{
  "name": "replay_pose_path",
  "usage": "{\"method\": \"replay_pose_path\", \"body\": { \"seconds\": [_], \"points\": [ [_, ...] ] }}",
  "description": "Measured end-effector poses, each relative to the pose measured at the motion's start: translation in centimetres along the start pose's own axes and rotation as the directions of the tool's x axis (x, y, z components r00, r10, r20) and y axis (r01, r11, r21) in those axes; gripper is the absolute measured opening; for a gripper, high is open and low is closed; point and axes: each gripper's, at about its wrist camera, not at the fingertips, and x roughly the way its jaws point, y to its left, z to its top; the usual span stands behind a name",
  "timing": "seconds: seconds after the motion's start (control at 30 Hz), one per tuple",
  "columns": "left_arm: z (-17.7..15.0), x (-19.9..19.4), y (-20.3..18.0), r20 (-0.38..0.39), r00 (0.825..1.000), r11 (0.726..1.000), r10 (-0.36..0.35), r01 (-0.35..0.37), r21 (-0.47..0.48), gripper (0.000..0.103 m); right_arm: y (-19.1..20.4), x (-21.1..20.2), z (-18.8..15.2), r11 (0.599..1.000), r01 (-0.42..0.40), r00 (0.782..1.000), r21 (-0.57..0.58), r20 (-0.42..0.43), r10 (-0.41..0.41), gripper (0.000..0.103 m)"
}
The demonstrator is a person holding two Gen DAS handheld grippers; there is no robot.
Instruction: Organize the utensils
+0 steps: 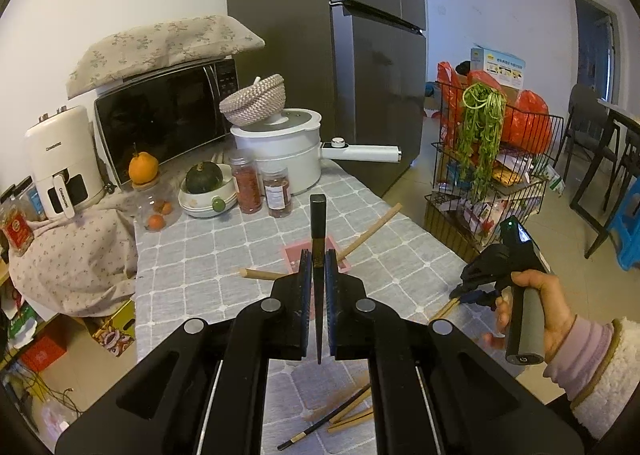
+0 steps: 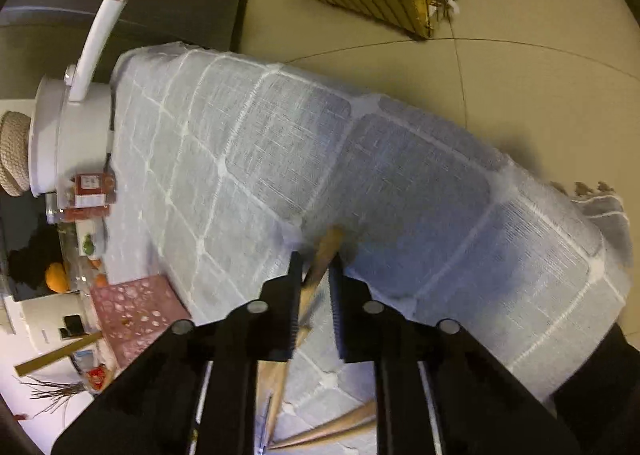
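Observation:
My left gripper [image 1: 318, 260] is shut on a dark chopstick [image 1: 319, 223] that sticks up and forward past the fingertips. Just behind it a pink holder [image 1: 340, 253] stands on the grey checked tablecloth [image 1: 208, 247]. Two wooden chopsticks [image 1: 370, 233] lie beside the holder, and several more [image 1: 348, 413] lie near the front edge. At the table's right edge a hand holds my right gripper [image 1: 460, 291], tilted down. In the right wrist view that gripper [image 2: 316, 259] is shut on a wooden chopstick [image 2: 326, 245] that runs slanting between its jaws. The pink holder [image 2: 136, 311] shows at lower left.
A white pot [image 1: 280, 147] with a long handle, two spice jars [image 1: 260, 187], a bowl with a squash [image 1: 204, 179] and a microwave [image 1: 168, 115] stand at the back of the table. A wire rack [image 1: 492, 183] stands on the floor to the right, beside a tall fridge [image 1: 360, 55].

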Motion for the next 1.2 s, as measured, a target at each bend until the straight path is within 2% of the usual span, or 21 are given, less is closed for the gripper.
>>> {"method": "replay_pose_path", "body": {
  "seconds": [0.07, 0.13, 0.23, 0.37, 0.5, 0.6, 0.77, 1.0, 1.2],
  "points": [
    [0.0, -0.2, 0.3, 0.006, 1.0, 1.0, 0.004, -0.004, -0.009, 0.006, 0.3, -0.9, -0.5, 0.997, -0.059, 0.997, -0.04, 0.041, 0.06, 0.008],
    [0.1, -0.5, 0.7, 0.014, 1.0, 1.0, 0.008, -0.008, -0.021, 0.006, 1.6, -2.5, -1.7, 0.987, -0.105, 0.99, -0.126, 0.082, 0.116, 0.008],
    [0.2, -0.9, 1.1, 0.025, 1.0, 0.999, 0.009, -0.008, -0.039, 0.006, 3.7, -4.9, -3.5, 0.958, -0.138, 0.978, -0.253, 0.121, 0.172, 0.008],
    [0.4, -1.1, 2.0, 0.031, 0.999, 0.997, -0.016, 0.018, -0.082, 0.006, 6.8, -8.6, -7.3, 0.881, -0.151, 0.953, -0.448, 0.172, 0.251, 0.007],
    [0.6, -1.4, 2.9, 0.037, 0.998, 0.99, -0.052, 0.056, -0.132, 0.006, 8.2, -11.6, -10.2, 0.814, -0.176, 0.93, -0.554, 0.178, 0.322, 0.007],
    [0.8, -1.7, 3.1, 0.049, 0.998, 0.989, -0.042, 0.049, -0.142, 0.006, 9.3, -13.8, -12.0, 0.762, -0.169, 0.918, -0.626, 0.182, 0.353, 0.007],
    [1.1, -2.1, 3.0, 0.068, 0.997, 0.987, -0.042, 0.052, -0.153, 0.006, 9.4, -16.4, -12.5, 0.733, -0.185, 0.903, -0.655, 0.182, 0.39, 0.007],
    [1.5, -2.6, 3.3, 0.1, 0.994, 0.982, -0.049, 0.067, -0.177, 0.006, 8.9, -20.5, -12.5, 0.699, -0.158, 0.891, -0.697, 0.204, 0.405, 0.007],
    [1.8, -2.8, 2.7, 0.107, 0.992, 0.983, -0.064, 0.081, -0.166, 0.006, 8.3, -24.0, -11.9, 0.697, -0.182, 0.868, -0.694, 0.22, 0.446, 0.008]
  ]
}}
